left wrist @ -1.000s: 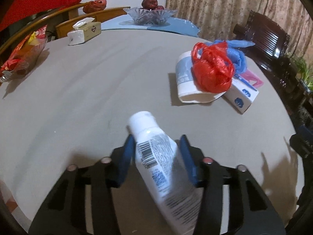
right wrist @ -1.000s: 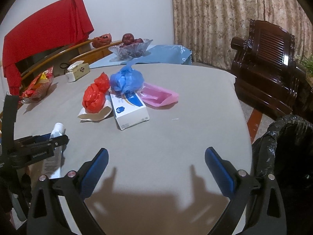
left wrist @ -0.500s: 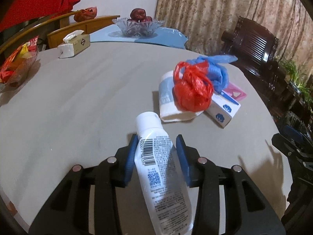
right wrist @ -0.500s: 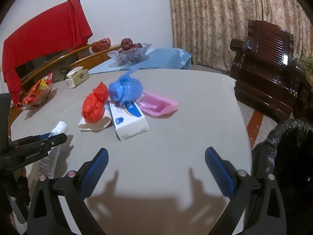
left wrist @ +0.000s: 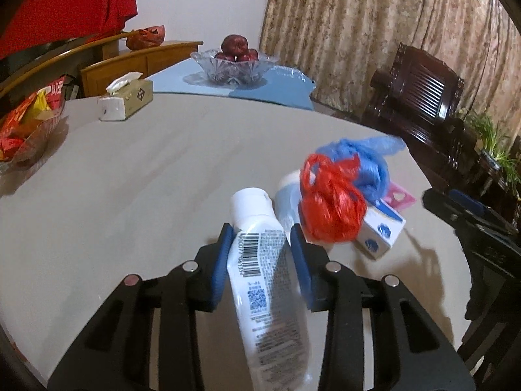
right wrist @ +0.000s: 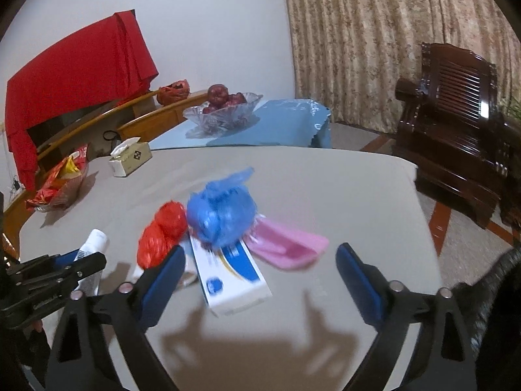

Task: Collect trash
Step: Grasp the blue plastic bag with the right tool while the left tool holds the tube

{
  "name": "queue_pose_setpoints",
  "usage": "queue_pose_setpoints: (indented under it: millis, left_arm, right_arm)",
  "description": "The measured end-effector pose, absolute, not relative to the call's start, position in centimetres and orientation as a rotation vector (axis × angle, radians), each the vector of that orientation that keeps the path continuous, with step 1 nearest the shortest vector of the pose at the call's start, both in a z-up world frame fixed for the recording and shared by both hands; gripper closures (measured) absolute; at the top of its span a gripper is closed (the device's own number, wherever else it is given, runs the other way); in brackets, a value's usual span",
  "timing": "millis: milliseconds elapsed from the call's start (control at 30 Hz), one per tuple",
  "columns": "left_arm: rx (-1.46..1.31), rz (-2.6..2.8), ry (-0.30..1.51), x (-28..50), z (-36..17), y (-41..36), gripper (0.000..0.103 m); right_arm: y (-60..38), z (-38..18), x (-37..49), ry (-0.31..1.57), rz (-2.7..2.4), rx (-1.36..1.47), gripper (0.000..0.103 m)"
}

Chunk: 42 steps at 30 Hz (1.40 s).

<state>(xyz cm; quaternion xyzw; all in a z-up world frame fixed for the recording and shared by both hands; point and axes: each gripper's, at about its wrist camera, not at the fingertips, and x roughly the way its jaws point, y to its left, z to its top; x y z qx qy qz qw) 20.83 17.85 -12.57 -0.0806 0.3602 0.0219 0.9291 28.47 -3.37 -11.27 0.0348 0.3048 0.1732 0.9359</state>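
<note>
The left gripper is closing its jaws on a white tube, lifted clear of the table: a pickup in hand. Next, I judge, it goes to the black bin bag at far right. The right gripper, jaws spread but narrowing on nothing, nears the boxed carton beside the red bag and blue bag.

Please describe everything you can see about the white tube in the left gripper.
The white tube is soft-looking plastic with a wide white cap, and a barcode, a QR code and small print on its side. It lies tilted, cap pointing away toward the red bag. The left gripper is closing its blue pads on the body just below the cap, and the tube looks lifted off the table.
</note>
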Motion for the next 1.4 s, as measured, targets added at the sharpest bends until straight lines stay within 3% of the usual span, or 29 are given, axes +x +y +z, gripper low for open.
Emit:
queue_pose_setpoints:
  millis: [333,500,600,1400]
  left_arm:
    - [-0.174,0.035,0.728,22.8,-12.6,18.2,0.07]
    - [-0.182,0.036,0.72,23.1,-12.4,18.5,0.07]
    - [-0.18,0.034,0.714,23.2,-12.2,18.5,0.07]
    - [-0.185,-0.065,0.652,21.7,-8.6,15.2,0.071]
  right_arm:
    - [0.1,-12.7,32.4,0.687,0.432,0.035,0.028]
    - [1.1,-13.5,33.3,0.724,0.486,0.033,0.065]
    - [1.2,-13.5,33.3,0.737,0.505,0.034,0.076]
    - [-4.2,-8.5,26.6,0.622,0.508,0.119,0.085]
